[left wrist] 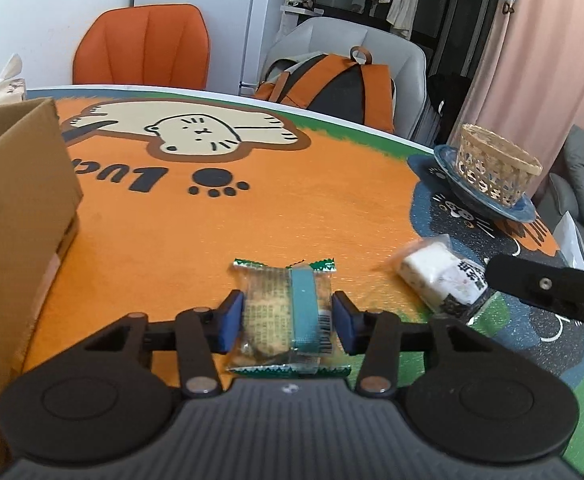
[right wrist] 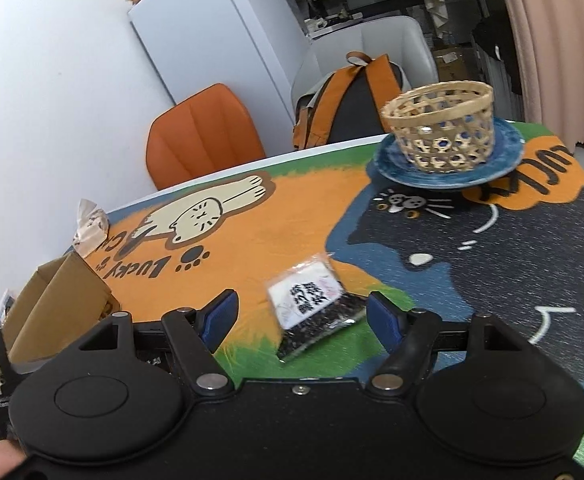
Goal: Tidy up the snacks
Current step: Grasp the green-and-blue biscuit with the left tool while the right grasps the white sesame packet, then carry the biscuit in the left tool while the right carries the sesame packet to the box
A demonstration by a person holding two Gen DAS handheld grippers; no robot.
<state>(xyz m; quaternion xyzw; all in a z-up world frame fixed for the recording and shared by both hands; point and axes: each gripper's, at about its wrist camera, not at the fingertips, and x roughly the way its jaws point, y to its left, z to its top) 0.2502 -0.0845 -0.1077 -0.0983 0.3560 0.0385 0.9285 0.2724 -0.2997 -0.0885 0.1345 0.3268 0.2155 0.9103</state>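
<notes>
The green-edged snack packet point(left wrist: 288, 312) with the teal band sits right between your left gripper point(left wrist: 288, 318) pads — both blue pads point(left wrist: 230, 320) are pressed against its sides, so you have it clamped, low over the orange part of the table mat point(left wrist: 212, 232). Just to its right lies the white-and-black snack packet point(left wrist: 439, 280), flat on the mat where the orange meets the green and dark blue. In your right wrist view that same packet point(right wrist: 311, 308) lies between the spread fingers of your right gripper point(right wrist: 301, 318) — the jaws stand wide, with clear mat on both sides of the packet, so nothing is gripped there.

Farther out, toward the far right of the table, a woven basket point(right wrist: 439, 124) stands upright on a blue plate point(right wrist: 503, 160). On your left, an open cardboard box point(left wrist: 16, 200) stands near the table's edge. Behind the table are an orange chair point(left wrist: 144, 44) and a grey chair carrying an orange-strapped backpack point(left wrist: 331, 84).
</notes>
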